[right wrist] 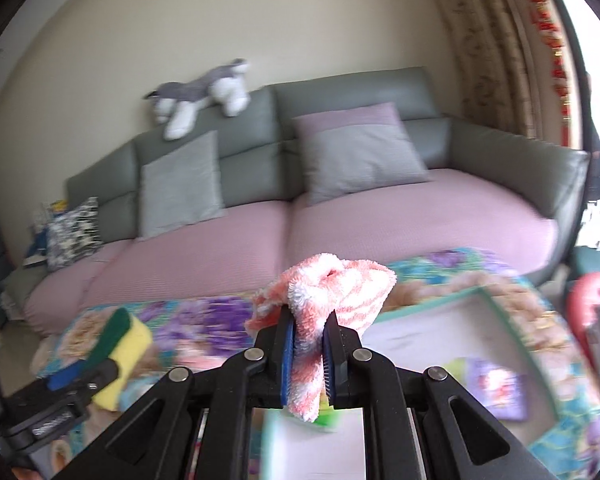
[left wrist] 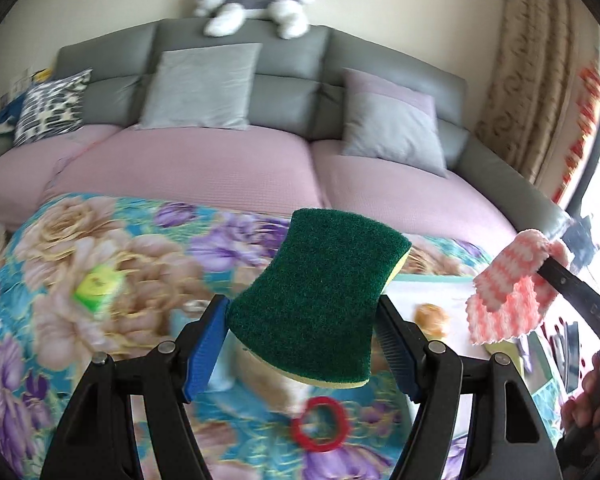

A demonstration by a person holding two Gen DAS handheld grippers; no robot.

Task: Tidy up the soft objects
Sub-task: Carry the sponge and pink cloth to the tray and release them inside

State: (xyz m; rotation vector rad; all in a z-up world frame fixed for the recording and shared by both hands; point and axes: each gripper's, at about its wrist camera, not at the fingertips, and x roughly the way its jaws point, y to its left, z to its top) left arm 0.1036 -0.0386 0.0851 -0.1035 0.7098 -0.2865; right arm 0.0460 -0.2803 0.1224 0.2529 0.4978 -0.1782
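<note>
The left gripper point(left wrist: 302, 344) clamped a green-and-yellow sponge point(left wrist: 320, 300) between its blue pads, lifted above the flowered cloth point(left wrist: 100, 248). The right gripper point(right wrist: 309, 344) was closed on a pink-and-white towel point(right wrist: 328, 304) — bunched, spilling over both fingers — above a white tray point(right wrist: 416, 336). A red ring point(left wrist: 320, 428) lay on the cloth below the sponge; a grey sofa point(right wrist: 380, 92) stood behind.
</note>
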